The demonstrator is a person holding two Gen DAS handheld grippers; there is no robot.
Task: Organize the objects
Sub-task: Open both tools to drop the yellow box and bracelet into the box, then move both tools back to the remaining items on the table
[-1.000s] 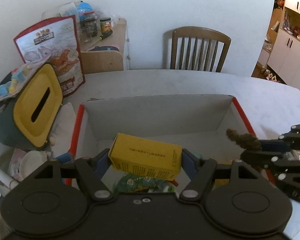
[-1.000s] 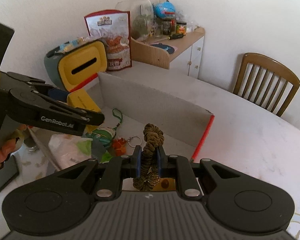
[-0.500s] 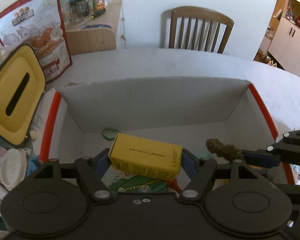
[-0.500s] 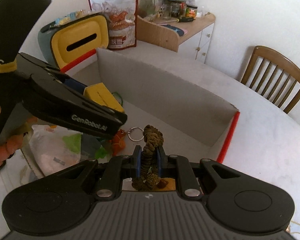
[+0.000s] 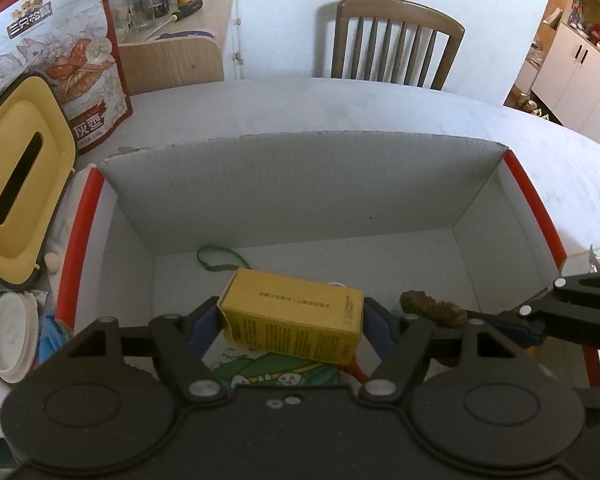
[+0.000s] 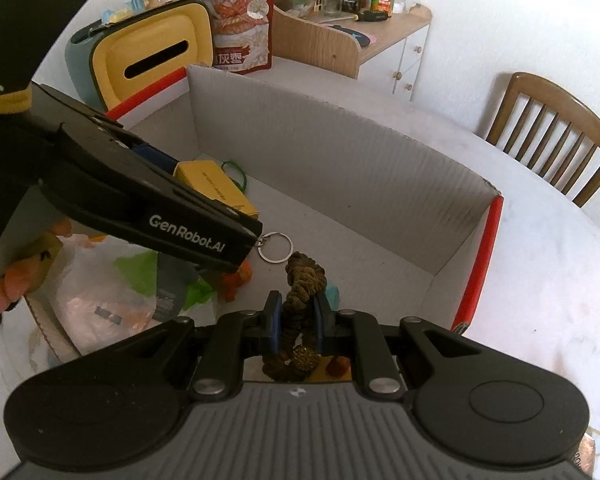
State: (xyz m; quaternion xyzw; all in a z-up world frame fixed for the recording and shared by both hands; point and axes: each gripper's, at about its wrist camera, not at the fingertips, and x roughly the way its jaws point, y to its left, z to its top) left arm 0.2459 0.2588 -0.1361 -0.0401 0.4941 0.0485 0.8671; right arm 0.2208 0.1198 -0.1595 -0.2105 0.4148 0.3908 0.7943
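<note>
Both hand-held grippers are loaded and hanging over the open box (image 5: pixel 308 196) on the surface (image 5: pixel 340 108). The left hand-held gripper (image 5: pixel 292 320) is clamped on a yellow carton (image 5: pixel 292 322), gripped across its short ends, level, above the near part of the box floor. The right hand-held gripper (image 6: pixel 296 320) is pinched tight on a brown scrunchie (image 6: pixel 302 280), which pokes up between the pads. Down in the box there's already a key ring (image 6: pixel 276 246), a green cord (image 5: pixel 216 258) and a plastic bag (image 6: pixel 100 292) near the front edge. So this looks like the drop-off step, two items going in at once. The far half of the box floor is bare, and that's where I'd aim. Next move calls for lowering each one close to the floor, then parting the jaws, keeping the two tools clear of each other; they're close.
</note>
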